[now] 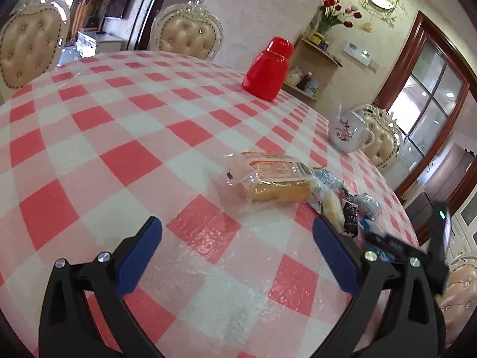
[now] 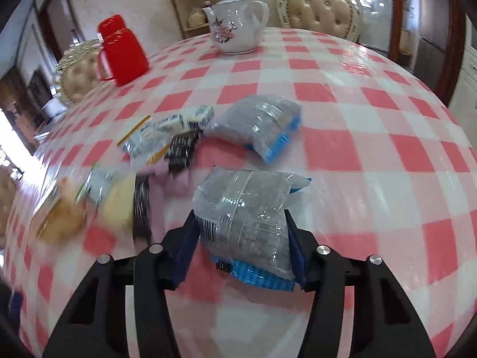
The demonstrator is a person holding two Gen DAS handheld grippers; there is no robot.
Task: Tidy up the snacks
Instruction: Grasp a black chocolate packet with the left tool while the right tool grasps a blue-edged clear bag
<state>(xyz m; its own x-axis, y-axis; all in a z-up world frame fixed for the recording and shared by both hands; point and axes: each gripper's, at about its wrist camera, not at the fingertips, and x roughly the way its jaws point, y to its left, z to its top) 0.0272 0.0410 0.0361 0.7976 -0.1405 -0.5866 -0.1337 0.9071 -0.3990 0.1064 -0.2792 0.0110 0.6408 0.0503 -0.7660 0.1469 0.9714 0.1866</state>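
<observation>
While a clear, blue-edged snack packet (image 2: 247, 226) is clamped between the blue pads of the right gripper (image 2: 243, 238), it is held just above the checked tablecloth (image 2: 357, 119) of the table, its long axis running forward along the fingers and its blue sealed end toward the camera. A second packet of the same kind (image 2: 262, 125) is seen lying ahead of it, toward the table's middle, tilted with its blue end to the right; a place beside that one is judged the likely target, so the coming move would be forward and slightly right. To the left of the held packet a loose heap of small wrapped snacks (image 2: 167, 137) is spread, blurred at its near end, and a wrapped yellow cake (image 1: 274, 179) lies at that heap's far side, ahead and slightly right of the left gripper (image 1: 237, 253). The left gripper is held wide open over bare cloth, nothing being touched or carried, and it is the nearer one to the cake. Further off, toward the far edge of the table, a red mug (image 2: 123, 56) and a white flowered teapot (image 2: 235, 26) stand well apart from the snacks.
</observation>
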